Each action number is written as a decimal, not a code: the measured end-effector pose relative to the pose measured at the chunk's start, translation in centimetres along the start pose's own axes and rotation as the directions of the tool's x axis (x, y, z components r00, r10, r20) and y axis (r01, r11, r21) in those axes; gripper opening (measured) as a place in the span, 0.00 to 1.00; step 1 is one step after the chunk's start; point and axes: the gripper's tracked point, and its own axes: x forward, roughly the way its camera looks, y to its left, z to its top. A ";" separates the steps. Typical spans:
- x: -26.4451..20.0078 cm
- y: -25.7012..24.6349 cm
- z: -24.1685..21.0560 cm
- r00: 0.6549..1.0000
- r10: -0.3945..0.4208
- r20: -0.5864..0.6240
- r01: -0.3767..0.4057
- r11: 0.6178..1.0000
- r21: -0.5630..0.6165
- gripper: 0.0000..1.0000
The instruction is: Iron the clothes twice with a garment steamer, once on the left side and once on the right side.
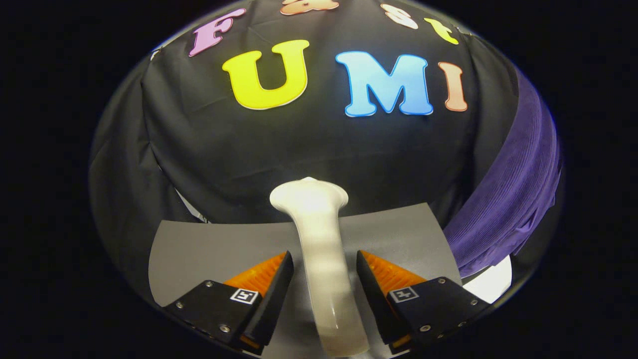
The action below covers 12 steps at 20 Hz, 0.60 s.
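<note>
hand-held gripper (324, 271): fingers flank white steamer (319, 239), contact unclear | purple garment (508, 199): beyond, right | grey mat (209, 249): below

My gripper (323, 276) points straight forward, level, with both fingers reaching out ahead of me side by side. My left finger (271, 284) and my right finger (376, 286) stand a little apart, angled inward toward each other at the tips, and the white handle of the garment steamer (319, 259) runs up the gap between them. Both inner faces lie close along its sides; whether they truly press on it, I cannot tell. The square markers on my finger bases face upward.
</note>
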 end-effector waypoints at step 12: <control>-0.8 -0.7 -1.1 0.998 -0.046 0.045 0.047 0.999 -0.019 0.42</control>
